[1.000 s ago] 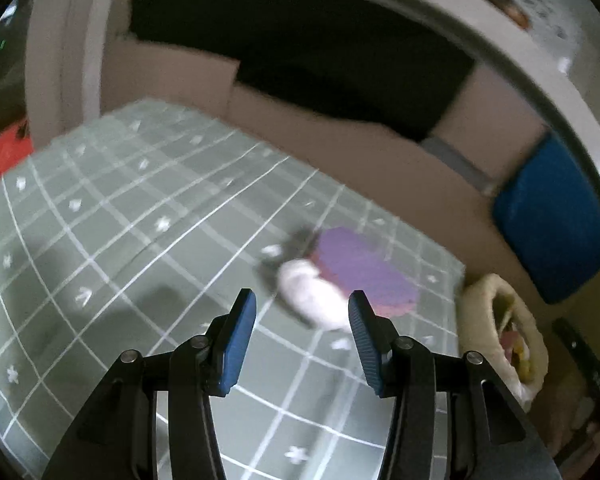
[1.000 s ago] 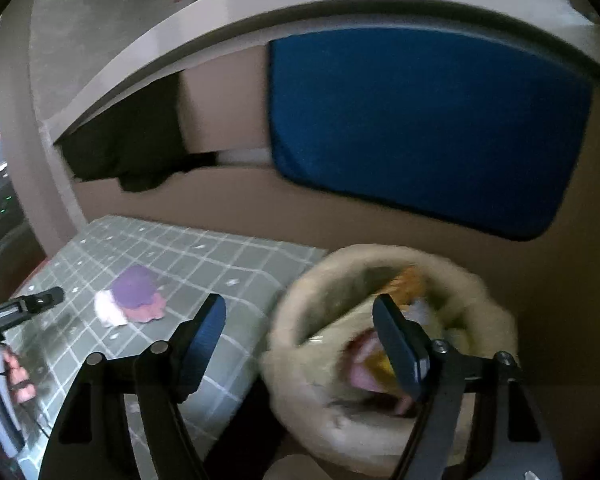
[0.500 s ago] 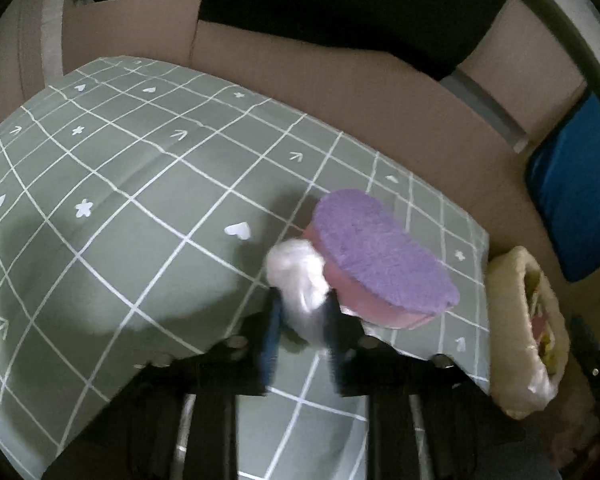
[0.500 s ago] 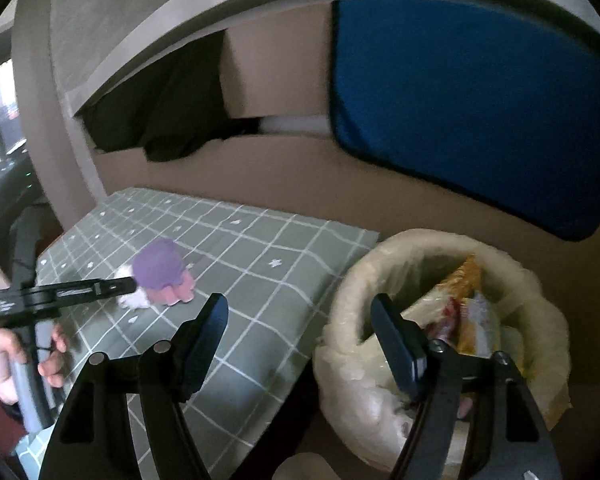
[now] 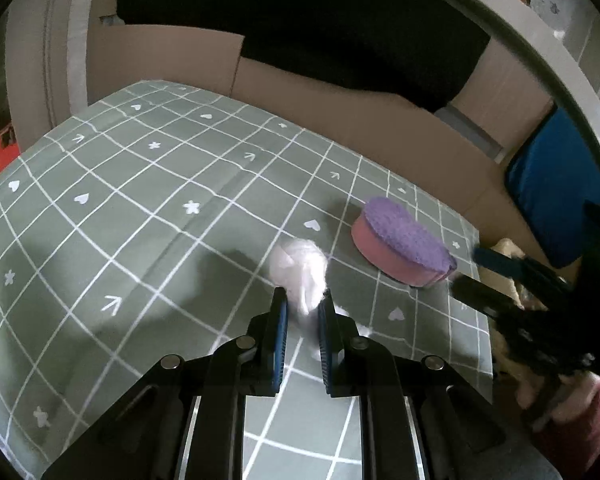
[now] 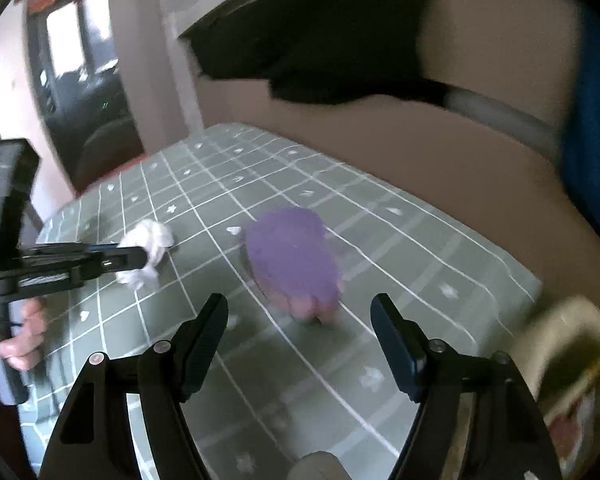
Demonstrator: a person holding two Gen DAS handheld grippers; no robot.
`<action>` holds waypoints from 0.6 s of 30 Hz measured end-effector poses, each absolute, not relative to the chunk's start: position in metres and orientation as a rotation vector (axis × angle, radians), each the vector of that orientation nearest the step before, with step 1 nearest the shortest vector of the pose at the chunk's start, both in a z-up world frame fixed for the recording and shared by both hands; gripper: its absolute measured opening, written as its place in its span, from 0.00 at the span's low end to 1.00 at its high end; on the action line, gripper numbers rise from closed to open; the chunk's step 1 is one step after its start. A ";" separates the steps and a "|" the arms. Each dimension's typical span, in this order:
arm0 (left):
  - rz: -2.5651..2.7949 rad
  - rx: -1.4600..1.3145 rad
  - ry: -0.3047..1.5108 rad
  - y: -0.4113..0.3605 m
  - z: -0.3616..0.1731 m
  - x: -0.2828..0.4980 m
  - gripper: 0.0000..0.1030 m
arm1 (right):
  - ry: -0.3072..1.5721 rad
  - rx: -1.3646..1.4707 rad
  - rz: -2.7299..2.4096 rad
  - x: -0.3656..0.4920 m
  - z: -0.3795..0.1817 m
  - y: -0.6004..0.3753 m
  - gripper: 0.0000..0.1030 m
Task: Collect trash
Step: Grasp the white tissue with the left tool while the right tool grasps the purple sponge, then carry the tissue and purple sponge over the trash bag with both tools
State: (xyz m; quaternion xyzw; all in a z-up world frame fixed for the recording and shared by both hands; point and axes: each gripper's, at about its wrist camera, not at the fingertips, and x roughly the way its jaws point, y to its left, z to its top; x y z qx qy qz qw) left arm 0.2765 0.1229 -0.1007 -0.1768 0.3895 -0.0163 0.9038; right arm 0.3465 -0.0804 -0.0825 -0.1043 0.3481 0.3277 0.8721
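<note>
My left gripper is shut on a crumpled white tissue, held just above the green checked tablecloth. The tissue also shows in the right wrist view, pinched by the left gripper. A purple-topped pink sponge lies to the right of the tissue. My right gripper is open and empty, hovering just in front of the sponge. It shows at the right edge of the left wrist view.
A cream trash bag with wrappers inside stands off the table's right edge. Cardboard walls and a blue panel rise behind the table. A black cloth hangs at the back.
My left gripper closed on the tissue and lifted it off the cloth, away from the sponge. My right gripper swung left from over the trash bag to face the sponge.
</note>
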 end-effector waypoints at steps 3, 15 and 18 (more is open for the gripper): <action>-0.029 -0.389 0.799 0.133 -0.103 0.272 0.14 | 0.754 -0.263 0.705 0.369 -0.092 -0.050 0.70; -0.039 -0.409 0.780 0.143 -0.109 0.271 0.14 | 0.838 -0.295 0.659 0.404 -0.117 -0.025 0.66; -0.043 -0.403 0.772 0.140 -0.106 0.270 0.14 | 0.846 -0.279 0.631 0.398 -0.111 -0.030 0.64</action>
